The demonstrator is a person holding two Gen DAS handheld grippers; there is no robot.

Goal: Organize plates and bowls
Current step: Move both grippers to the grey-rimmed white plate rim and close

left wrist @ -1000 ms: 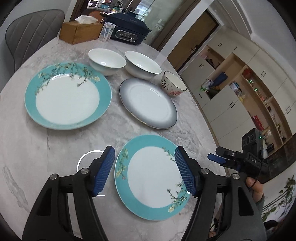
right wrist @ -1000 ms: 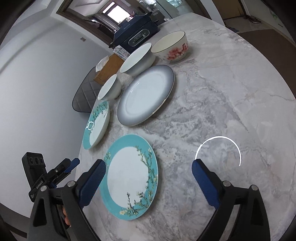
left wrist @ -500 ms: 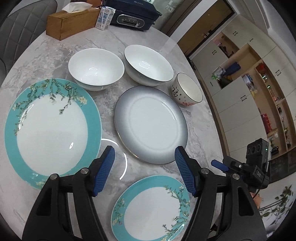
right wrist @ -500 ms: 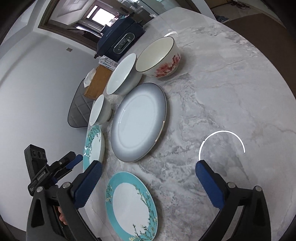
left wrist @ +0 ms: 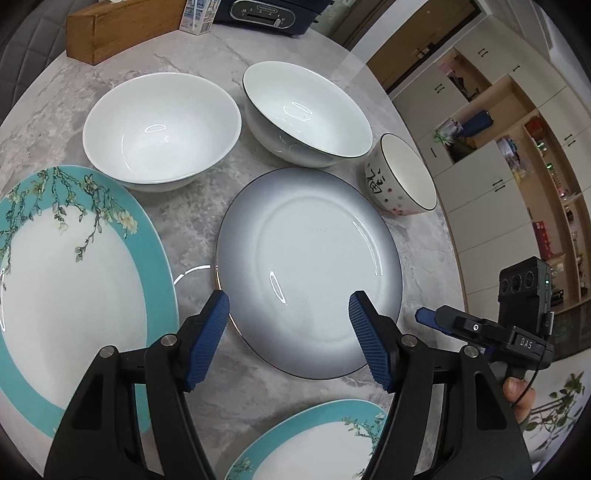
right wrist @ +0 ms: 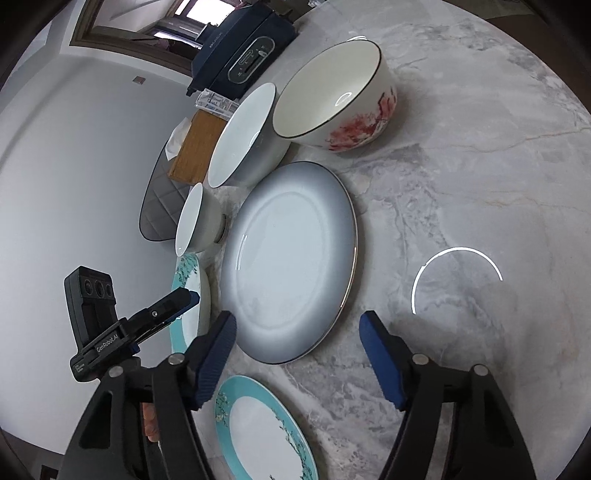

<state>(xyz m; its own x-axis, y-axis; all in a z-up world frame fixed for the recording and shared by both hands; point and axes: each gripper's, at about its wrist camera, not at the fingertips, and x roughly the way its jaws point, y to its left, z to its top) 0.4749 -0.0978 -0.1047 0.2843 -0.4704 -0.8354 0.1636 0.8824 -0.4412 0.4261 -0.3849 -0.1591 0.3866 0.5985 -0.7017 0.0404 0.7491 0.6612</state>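
A grey plate [left wrist: 306, 266] [right wrist: 291, 258] lies flat on the marble table, in front of both grippers. My left gripper [left wrist: 288, 299] hovers open over its near part, the pads touching nothing. My right gripper [right wrist: 297, 319] hangs over the plate's near rim with its jaws closing, and the pads do not press on anything. A large teal plate [left wrist: 74, 295] [right wrist: 186, 295] lies to the left, a small teal plate [left wrist: 314, 443] [right wrist: 258, 432] nearest me. Behind stand a white bowl [left wrist: 159, 129], a dark-rimmed bowl [left wrist: 306, 110] and a small floral bowl [left wrist: 402, 177] [right wrist: 332, 99].
At the table's far edge are a wooden tissue box [left wrist: 118, 29], a small carton [left wrist: 199, 14] and a dark blue appliance [left wrist: 273, 14]. A grey chair [right wrist: 162, 206] stands beyond the table. Bare marble [right wrist: 461, 166] stretches to the right of the dishes.
Both grippers have moved forward over the table, from above the small teal plate to above the grey plate. The right jaws have narrowed. The left jaws look unchanged.
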